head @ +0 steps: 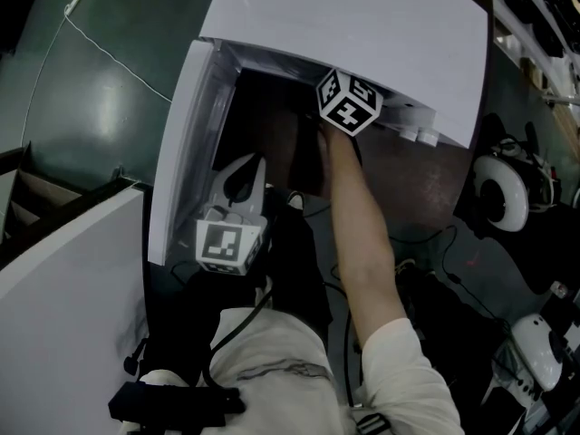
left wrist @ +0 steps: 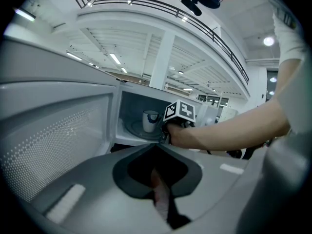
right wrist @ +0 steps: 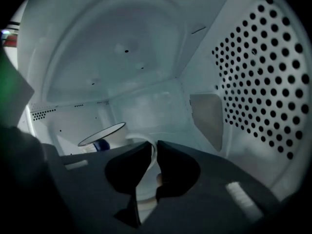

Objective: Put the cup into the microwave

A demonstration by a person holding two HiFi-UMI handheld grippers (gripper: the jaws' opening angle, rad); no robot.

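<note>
The white cup (left wrist: pixel 150 121) with a blue mark stands upright on the glass turntable (left wrist: pixel 135 129) inside the open white microwave (head: pixel 362 34). My right gripper (right wrist: pixel 155 149) reaches into the cavity, shut on the cup's curved white handle (right wrist: pixel 146 143); the cup's rim (right wrist: pixel 102 133) shows to the left of the jaws. In the head view only its marker cube (head: pixel 348 101) and the forearm show. My left gripper (left wrist: pixel 157 149) hangs in front of the opening beside the open door (head: pixel 177 161), jaws shut and holding nothing.
The perforated right wall (right wrist: pixel 263 82) of the cavity is close to my right gripper. White headphones (head: pixel 497 188) and cables lie at the right. A white panel (head: pixel 63 279) stands at the lower left.
</note>
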